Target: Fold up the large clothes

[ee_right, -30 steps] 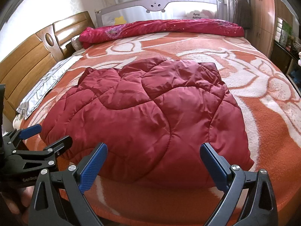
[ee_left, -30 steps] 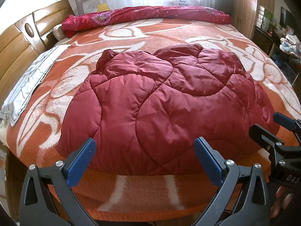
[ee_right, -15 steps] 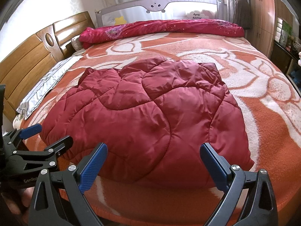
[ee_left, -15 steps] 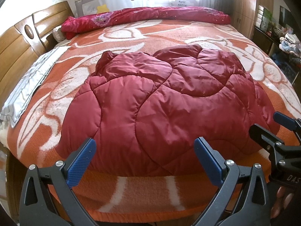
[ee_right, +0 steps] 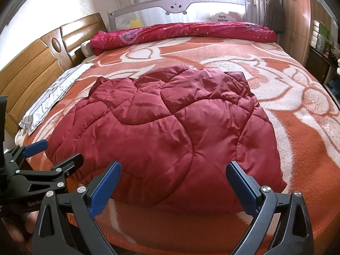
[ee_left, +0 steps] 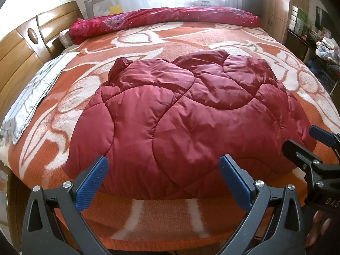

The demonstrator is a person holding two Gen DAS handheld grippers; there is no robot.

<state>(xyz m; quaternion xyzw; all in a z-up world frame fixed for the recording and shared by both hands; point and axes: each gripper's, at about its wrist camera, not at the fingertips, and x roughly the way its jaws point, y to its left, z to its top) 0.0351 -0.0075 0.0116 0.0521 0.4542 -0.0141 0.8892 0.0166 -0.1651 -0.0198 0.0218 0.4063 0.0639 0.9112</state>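
A dark red quilted padded garment (ee_left: 187, 119) (ee_right: 170, 131) lies folded in a bulky heap on the orange and white bed blanket (ee_left: 161, 214) (ee_right: 297, 110). My left gripper (ee_left: 163, 174) hangs open just short of the garment's near edge, nothing between its blue pads. My right gripper (ee_right: 174, 180) is open too, at the same near edge, further right. Each gripper shows in the other's view: the right one (ee_left: 312, 144) at the garment's right corner, the left one (ee_right: 53, 155) at its left corner. A hand (ee_left: 316, 231) holds the right tool.
A rolled red floral quilt (ee_left: 161, 19) (ee_right: 182, 33) lies across the far end under a grey bed rail (ee_right: 176, 4). A wooden headboard (ee_left: 23, 48) (ee_right: 31, 70) and a grey-white pillowcase (ee_left: 34, 93) (ee_right: 53, 97) line the left. Shelves and a wardrobe (ee_left: 276, 4) stand on the right.
Both views have shifted only slightly; the left gripper tilted a little. The garment has not moved and both grippers stayed open.
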